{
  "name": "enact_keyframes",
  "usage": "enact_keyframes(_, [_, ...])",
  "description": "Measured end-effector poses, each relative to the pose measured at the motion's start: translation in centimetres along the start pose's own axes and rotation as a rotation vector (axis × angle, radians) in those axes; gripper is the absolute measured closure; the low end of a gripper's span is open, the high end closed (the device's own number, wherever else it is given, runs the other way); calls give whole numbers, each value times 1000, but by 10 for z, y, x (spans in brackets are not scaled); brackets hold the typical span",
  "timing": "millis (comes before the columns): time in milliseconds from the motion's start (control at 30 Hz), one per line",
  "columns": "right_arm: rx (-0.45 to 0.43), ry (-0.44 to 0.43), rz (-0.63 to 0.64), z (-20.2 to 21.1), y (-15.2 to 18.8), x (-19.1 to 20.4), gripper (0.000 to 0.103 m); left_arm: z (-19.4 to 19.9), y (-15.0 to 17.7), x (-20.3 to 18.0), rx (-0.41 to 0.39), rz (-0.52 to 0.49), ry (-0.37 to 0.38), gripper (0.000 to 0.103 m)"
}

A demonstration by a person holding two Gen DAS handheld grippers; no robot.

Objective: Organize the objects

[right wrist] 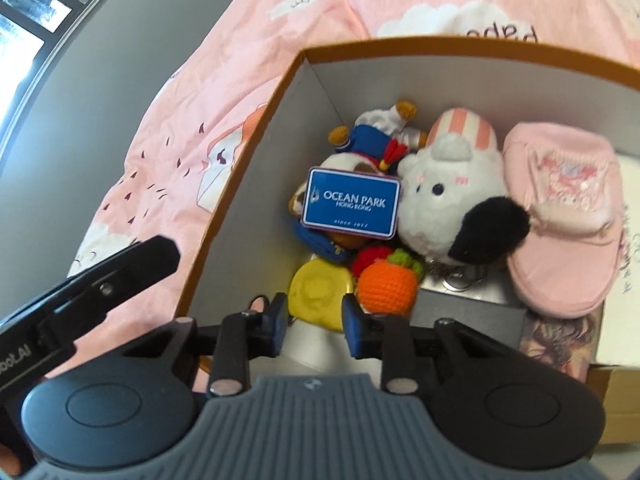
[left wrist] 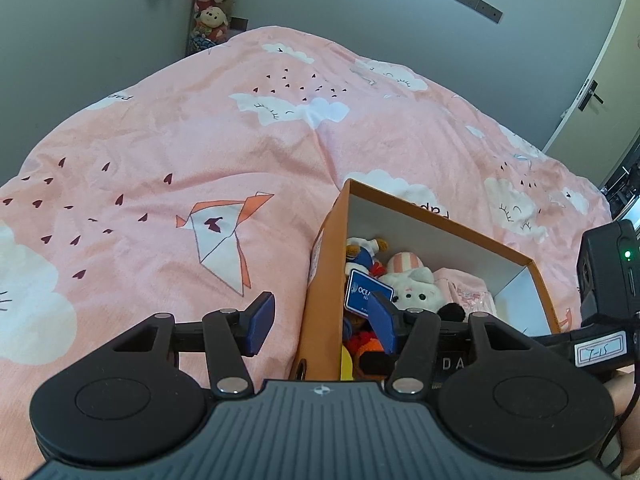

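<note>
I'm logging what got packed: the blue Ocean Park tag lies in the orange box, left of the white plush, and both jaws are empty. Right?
Almost. The box, tag, white plush and left gripper fit; but the right wrist view shows the right gripper holding something white.

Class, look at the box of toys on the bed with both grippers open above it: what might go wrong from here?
1. The orange box sits on a soft pink duvet; pressing down could tip it.
2. The left gripper straddles the box wall, so closing may catch cardboard instead of a toy.
3. The right gripper hovers over the yellow toy and crocheted orange, packed close together; it may grab both.
</note>
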State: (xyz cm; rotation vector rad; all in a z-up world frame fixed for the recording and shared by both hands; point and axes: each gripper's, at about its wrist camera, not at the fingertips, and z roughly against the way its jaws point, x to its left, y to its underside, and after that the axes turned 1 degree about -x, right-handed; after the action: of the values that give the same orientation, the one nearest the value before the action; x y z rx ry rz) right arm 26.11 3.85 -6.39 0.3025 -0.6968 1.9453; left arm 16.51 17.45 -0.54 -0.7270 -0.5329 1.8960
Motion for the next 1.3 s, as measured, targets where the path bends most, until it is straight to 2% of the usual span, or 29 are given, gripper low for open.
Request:
enact_keyframes(167, [-54,5,34,19,7,5,73,11,6,-10,-11,-31,4,40])
enact_keyframes(367, [-229,105,133,76,34,12,70,30,17,-36,-45,-86,35,40])
enact_keyframes(433, [-292,144,158,98,47,10,61,37,22,-45,-58,-107,46,40])
enact_keyframes(567, [-408,223,192,140,72,3,54,53,30,-61,-101,-141,60,40])
enact_keyframes(633, [-464,264,201,156,85,0,46,61,34,-69,-125,-158,65,40])
enact_keyframes(733, [-532,314,207,173,103,-3,41,71,42,-79,-161,-183,64,40])
enact_keyframes(933, [-611,341,200,188,134,-8,30,82,70,-94,-261,-244,85,39])
enact_keyframes(1000, [-638,356,209,190,145,-9,28,81,81,-98,-297,-264,70,39])
enact_keyframes(1133, [-667,381,229,186,157,-10,27,74,94,-99,-307,-304,67,39])
enact_keyframes(1200, [-671,387,229,184,159,-12,27,69,98,-100,-282,-331,42,38])
enact_keyframes(1300, [-683,383,216,181,160,-16,27,64,101,-97,-287,-333,22,38])
